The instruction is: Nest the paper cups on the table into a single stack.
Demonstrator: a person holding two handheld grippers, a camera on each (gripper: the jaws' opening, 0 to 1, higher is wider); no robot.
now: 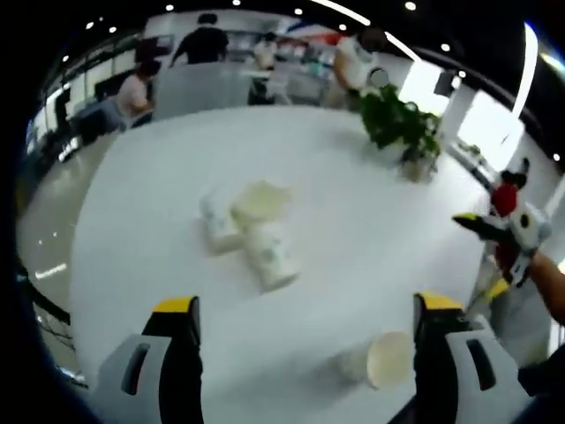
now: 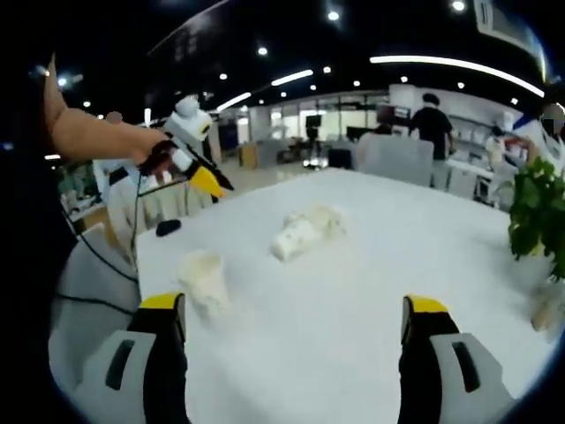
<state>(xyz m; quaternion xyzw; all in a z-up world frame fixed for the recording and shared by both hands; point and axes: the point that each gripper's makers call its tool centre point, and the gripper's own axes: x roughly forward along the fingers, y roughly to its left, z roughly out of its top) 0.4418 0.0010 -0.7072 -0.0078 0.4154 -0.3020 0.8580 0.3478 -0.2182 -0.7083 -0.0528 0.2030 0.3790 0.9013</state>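
Note:
Three paper cups lie in a loose cluster (image 1: 250,230) mid-table on the white table (image 1: 353,230); two are on their sides and one shows its open mouth (image 1: 260,201). A separate cup (image 1: 388,358) lies on its side by my left gripper's right jaw. My left gripper (image 1: 306,314) is open and holds nothing, with the cluster well ahead of it. My right gripper (image 2: 293,309) is open too. In the right gripper view the cluster (image 2: 305,231) lies ahead and the single cup (image 2: 203,283) sits just past the left jaw. A hand holds the left gripper (image 2: 190,159) up at the left.
A potted plant (image 1: 402,124) stands at the table's far side, also seen as leaves (image 2: 538,212). A small black object (image 2: 168,227) lies near the table edge. People and chairs (image 1: 203,44) are beyond the table. The right gripper (image 1: 503,225) hovers off the right edge.

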